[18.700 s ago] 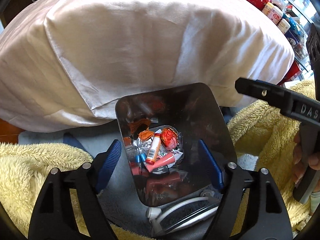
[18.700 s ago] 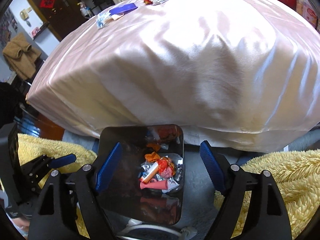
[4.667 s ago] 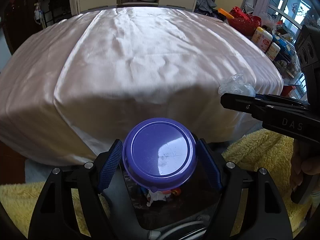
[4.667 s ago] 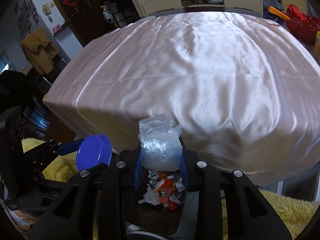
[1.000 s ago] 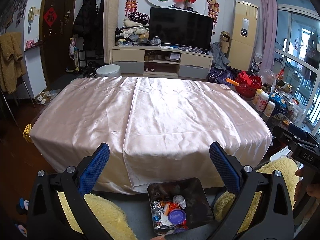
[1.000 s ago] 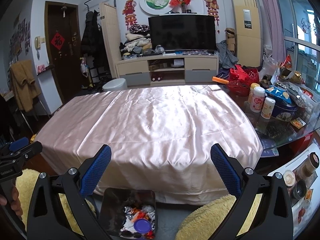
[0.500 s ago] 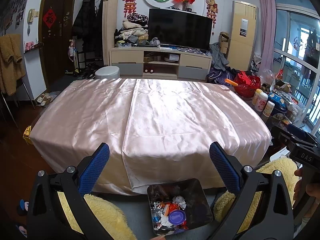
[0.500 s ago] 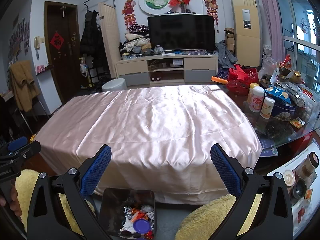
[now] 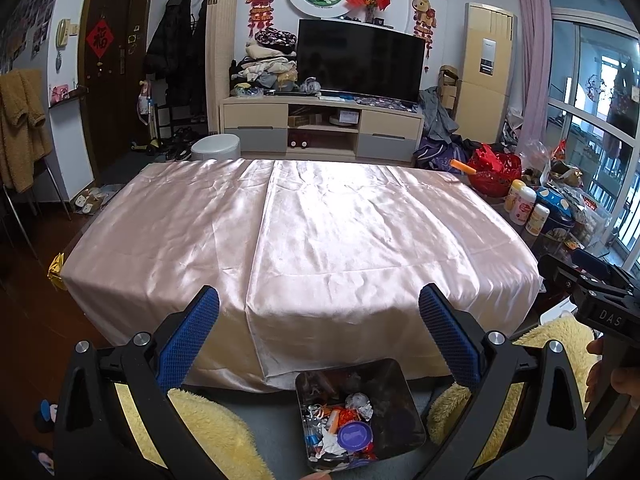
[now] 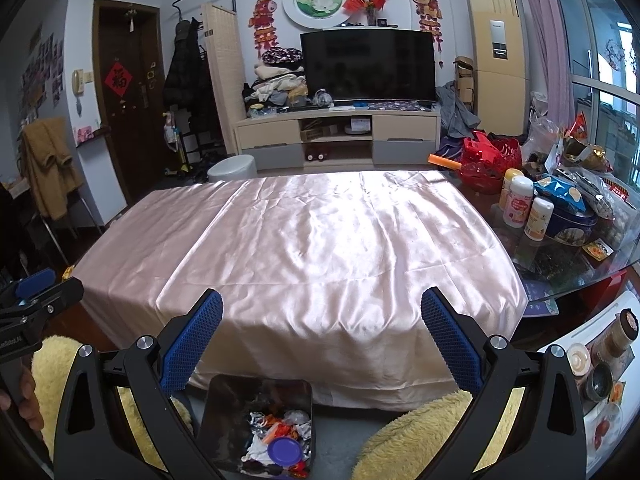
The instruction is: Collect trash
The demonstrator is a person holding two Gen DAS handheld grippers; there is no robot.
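A shiny metal trash bin (image 9: 394, 374) stands on the floor below me, at the near edge of the table. It holds crumpled wrappers, foil and a purple lid (image 9: 355, 435). The bin also shows in the right wrist view (image 10: 224, 412) with the purple lid (image 10: 285, 449) on top. My left gripper (image 9: 319, 326) is open and empty, high above the bin. My right gripper (image 10: 322, 326) is open and empty, at about the same height. The table's pink satin cloth (image 9: 304, 224) is bare of trash in both views.
Yellow fleece-clad legs (image 9: 208, 428) flank the bin. Bottles, a blue tin and snack bags (image 10: 560, 208) crowd a glass table on the right. A TV stand (image 9: 320, 128) and a door (image 9: 108, 60) are at the far wall.
Over the last second both grippers stay open and nearly still. Earlier, the left held the purple lid and the right a clear plastic wad; the lid now lies in the bin.
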